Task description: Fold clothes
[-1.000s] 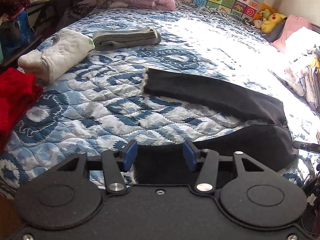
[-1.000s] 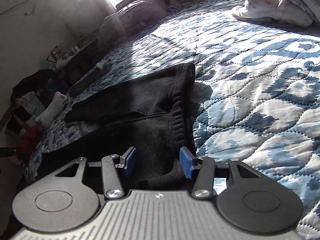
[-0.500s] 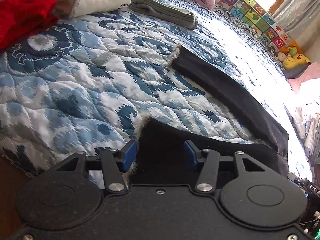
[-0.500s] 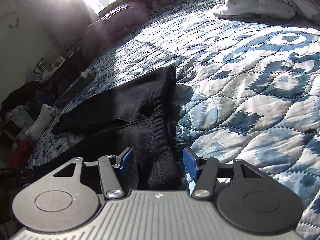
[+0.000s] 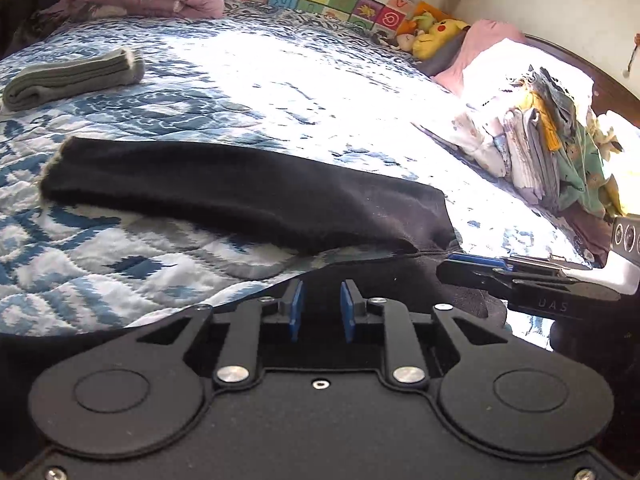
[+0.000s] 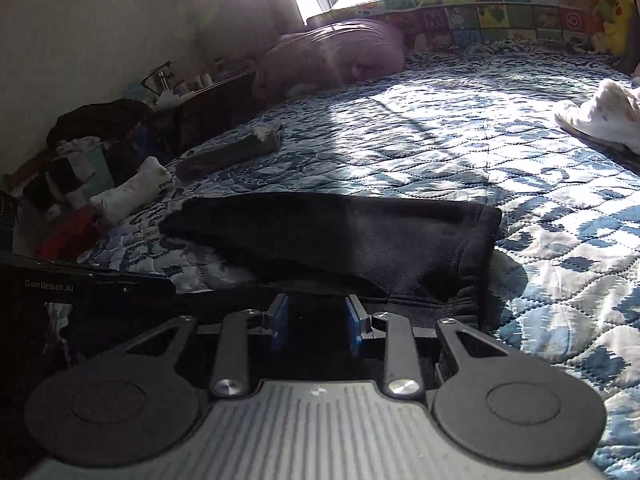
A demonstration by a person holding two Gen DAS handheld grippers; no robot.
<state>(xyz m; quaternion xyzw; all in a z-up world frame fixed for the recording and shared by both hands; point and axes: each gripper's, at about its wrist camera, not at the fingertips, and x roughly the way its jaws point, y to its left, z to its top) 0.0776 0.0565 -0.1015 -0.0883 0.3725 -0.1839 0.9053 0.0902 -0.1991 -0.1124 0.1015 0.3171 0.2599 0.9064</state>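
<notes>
The black trousers (image 5: pixel 248 192) lie across the blue patterned quilt (image 5: pixel 280 80), one leg stretched flat toward the left, the other leg running along the near edge under both tools. Since a second ago both sets of blue pads have drawn much closer together, with dark cloth between them. The left gripper (image 5: pixel 320 308) now pinches the near leg. The right gripper (image 6: pixel 316 320) pinches cloth close to the waistband (image 6: pixel 476 256) (its pads sit a little wider apart, and the shade makes the contact hard to confirm). Both views have also risen, which suggests the near leg is coming off the quilt. In my judgement the grasp is done and the fold begins: carrying the near leg over onto the far one.
</notes>
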